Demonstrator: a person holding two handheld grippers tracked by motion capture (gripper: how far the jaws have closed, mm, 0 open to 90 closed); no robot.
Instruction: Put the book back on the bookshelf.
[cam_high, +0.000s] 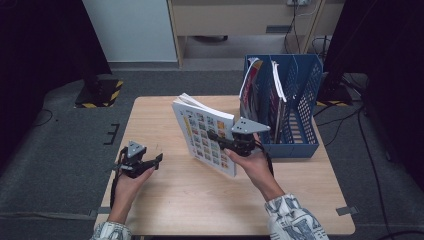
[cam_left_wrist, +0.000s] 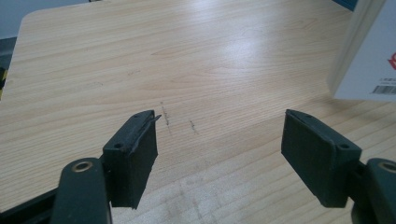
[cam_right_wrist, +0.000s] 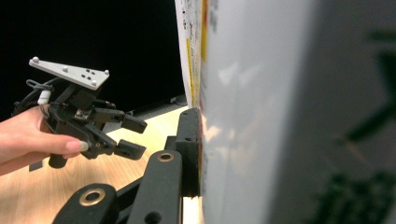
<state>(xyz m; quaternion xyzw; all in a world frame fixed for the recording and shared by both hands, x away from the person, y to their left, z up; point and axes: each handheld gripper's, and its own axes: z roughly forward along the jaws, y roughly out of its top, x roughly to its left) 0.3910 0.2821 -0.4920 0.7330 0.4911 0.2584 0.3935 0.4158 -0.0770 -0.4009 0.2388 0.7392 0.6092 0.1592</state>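
Note:
A thick white book (cam_high: 206, 133) with a cover of small coloured pictures stands tilted above the table's middle, held off the wood. My right gripper (cam_high: 224, 142) is shut on its near right edge. In the right gripper view one black pad (cam_right_wrist: 189, 149) presses flat against the glossy cover (cam_right_wrist: 252, 121). My left gripper (cam_high: 158, 161) hovers low over the table at the left, jaws open and empty. In the left gripper view its two black pads (cam_left_wrist: 135, 156) stand wide apart over bare wood, with the book's corner (cam_left_wrist: 364, 60) at the far right.
A blue mesh file box (cam_high: 295, 107) stands at the table's back right, holding several upright books and magazines (cam_high: 260, 95). The light wooden table (cam_high: 165, 195) has rounded corners. Grey carpet, cables and a black stand base with yellow stripes (cam_high: 100, 94) surround it.

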